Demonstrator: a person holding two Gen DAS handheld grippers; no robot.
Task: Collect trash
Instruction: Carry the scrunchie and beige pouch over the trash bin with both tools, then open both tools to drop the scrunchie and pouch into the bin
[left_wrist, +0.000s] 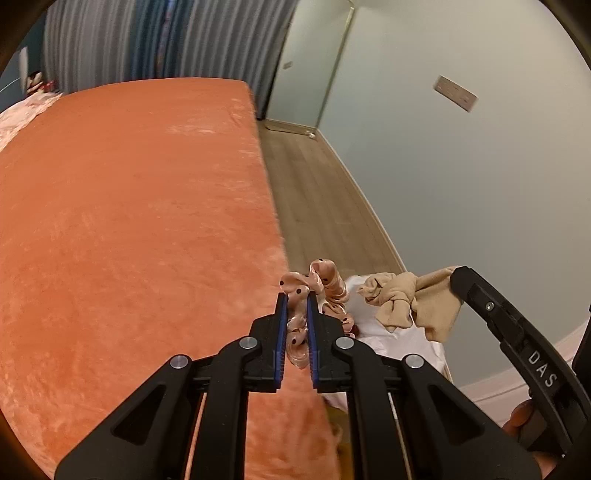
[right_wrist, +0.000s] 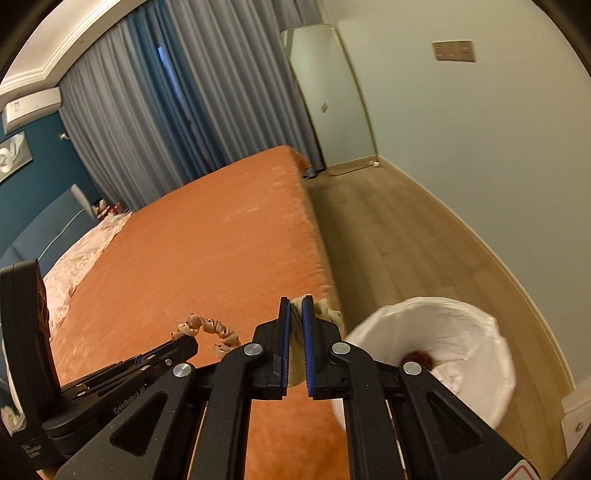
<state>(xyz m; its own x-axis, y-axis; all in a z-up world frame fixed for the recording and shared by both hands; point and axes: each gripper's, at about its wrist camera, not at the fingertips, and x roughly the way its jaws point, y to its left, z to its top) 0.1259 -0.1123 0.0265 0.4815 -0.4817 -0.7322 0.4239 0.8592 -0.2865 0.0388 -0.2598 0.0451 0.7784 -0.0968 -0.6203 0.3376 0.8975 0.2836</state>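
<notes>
Here the left gripper pinches a pink dotted scrunchie between its blue pads, jaws nearly closed on the fabric — it hangs at the edge of the orange bed. The right gripper is clamped narrow on a beige cloth, knotted like a bow in the left view, held just beside the scrunchie. Below and to the right stands a white-lined bin on the wood floor — something dark red lies inside it.
</notes>
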